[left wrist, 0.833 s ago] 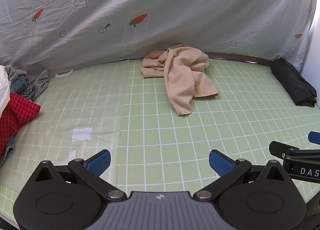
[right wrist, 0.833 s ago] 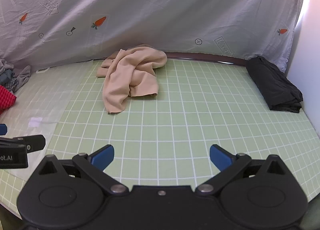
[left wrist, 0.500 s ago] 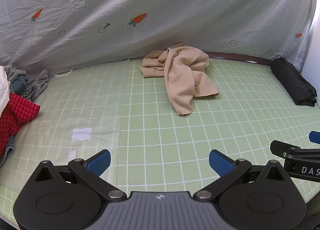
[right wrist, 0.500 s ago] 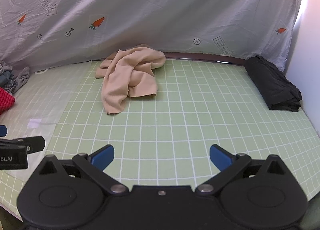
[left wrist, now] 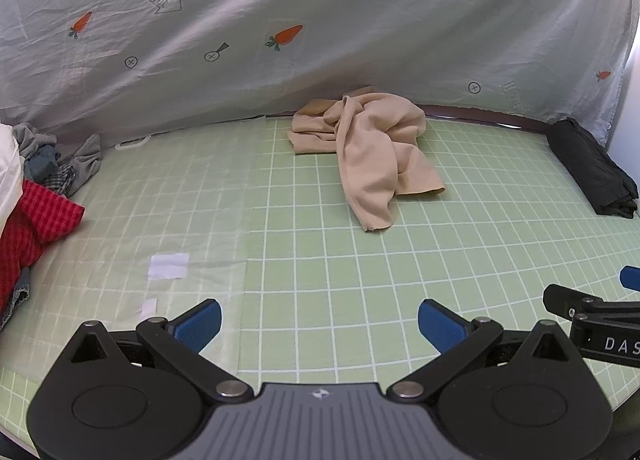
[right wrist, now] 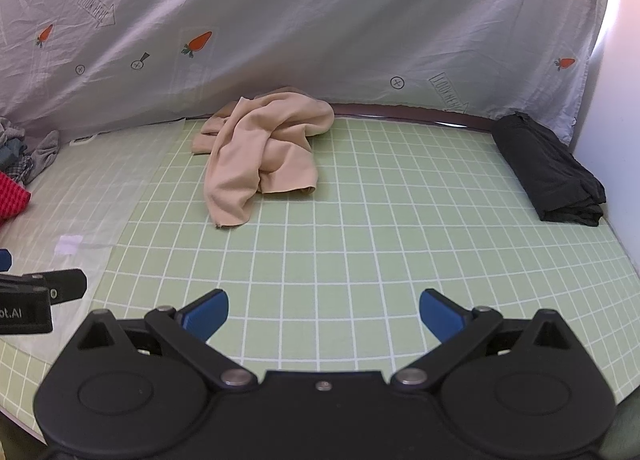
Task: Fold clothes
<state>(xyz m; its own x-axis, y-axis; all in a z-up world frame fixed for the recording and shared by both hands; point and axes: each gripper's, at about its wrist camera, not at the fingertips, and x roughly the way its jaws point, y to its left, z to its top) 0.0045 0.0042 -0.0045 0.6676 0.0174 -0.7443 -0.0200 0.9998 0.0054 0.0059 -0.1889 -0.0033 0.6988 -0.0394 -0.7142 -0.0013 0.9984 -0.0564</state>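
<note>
A crumpled beige garment (left wrist: 372, 152) (right wrist: 260, 152) lies on the green grid mat (left wrist: 360, 280) (right wrist: 360, 240) near the back, against the hanging sheet. My left gripper (left wrist: 320, 324) hovers over the mat's near edge, open, with nothing between its blue pads. My right gripper (right wrist: 323, 314) is beside it, also open and empty, well short of the garment. In the left wrist view the right gripper's finger (left wrist: 592, 308) shows at the right edge; in the right wrist view the left gripper's finger (right wrist: 44, 288) shows at the left edge.
A folded black garment (left wrist: 592, 172) (right wrist: 548, 172) rests at the mat's right end. A heap of clothes with a red checked piece (left wrist: 32, 220) (right wrist: 12, 196) sits at the left. A grey carrot-print sheet (left wrist: 320, 20) hangs behind. White tape patches (left wrist: 168, 266) mark the pale mat.
Both grippers have drifted slightly; the garment sits a little lower in the right wrist view. Nothing was taken hold of, and both stay open.
</note>
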